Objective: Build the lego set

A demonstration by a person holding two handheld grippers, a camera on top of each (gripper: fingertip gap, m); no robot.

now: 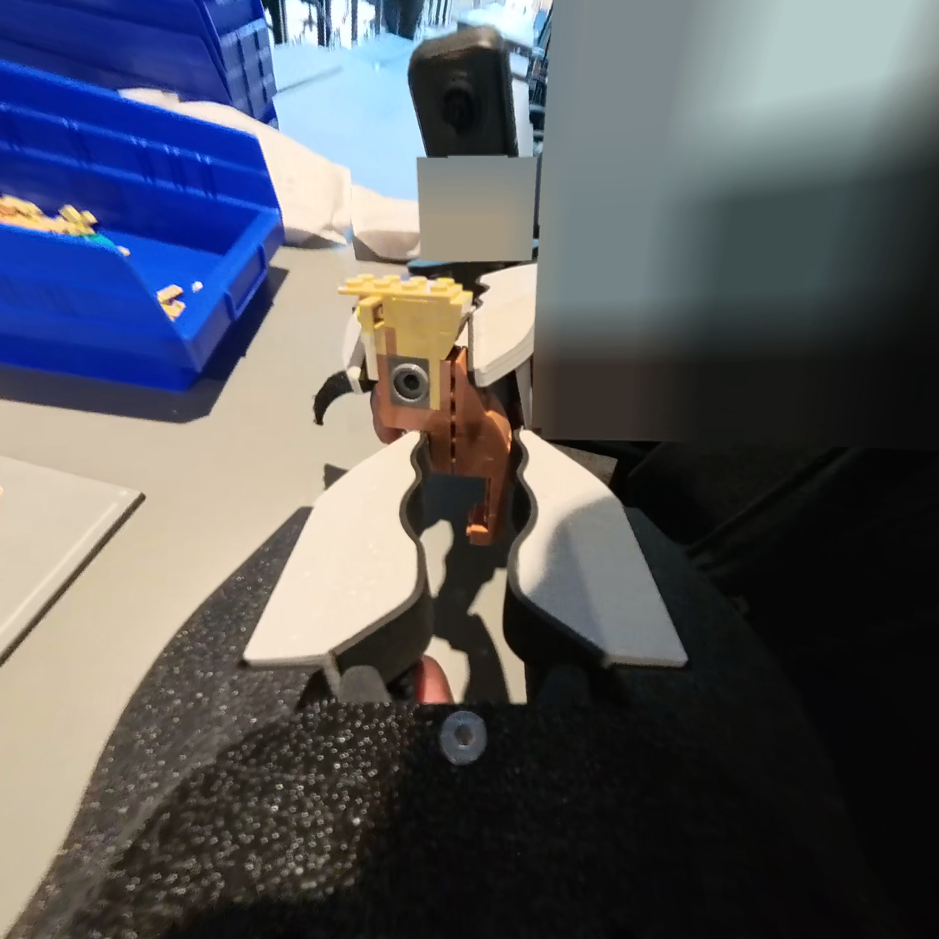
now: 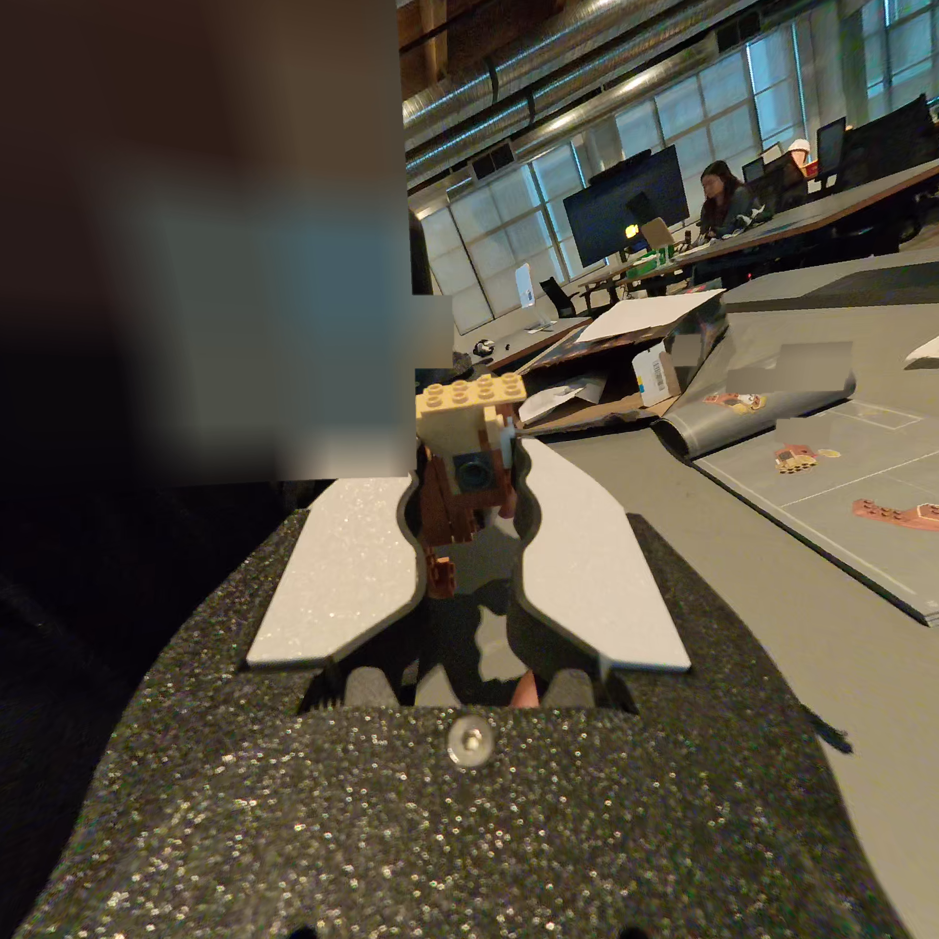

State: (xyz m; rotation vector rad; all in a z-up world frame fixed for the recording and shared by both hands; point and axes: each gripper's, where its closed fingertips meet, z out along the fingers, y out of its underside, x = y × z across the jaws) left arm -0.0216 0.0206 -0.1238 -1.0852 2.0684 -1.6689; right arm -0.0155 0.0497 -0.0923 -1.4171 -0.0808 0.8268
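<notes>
A small lego model [image 1: 437, 386] of brown bricks, with a tan studded plate on top, a grey round-hole brick on its side and a black curved piece, hangs above the grey table. My left gripper [image 1: 470, 442] is shut on its brown lower part. My right gripper [image 2: 467, 467] is shut on the same model [image 2: 467, 457] from the opposite side. Its white fingers [image 1: 503, 325] flank the model's upper part in the left wrist view. Blur patches hide what lies behind the model in both views.
Blue bins [image 1: 127, 264] with loose yellow pieces stand at the left. White bags [image 1: 315, 193] lie behind them. An open instruction booklet [image 2: 813, 482] and an opened cardboard box [image 2: 635, 366] lie to the right on the grey table [image 2: 711, 635]. A person sits at a far desk.
</notes>
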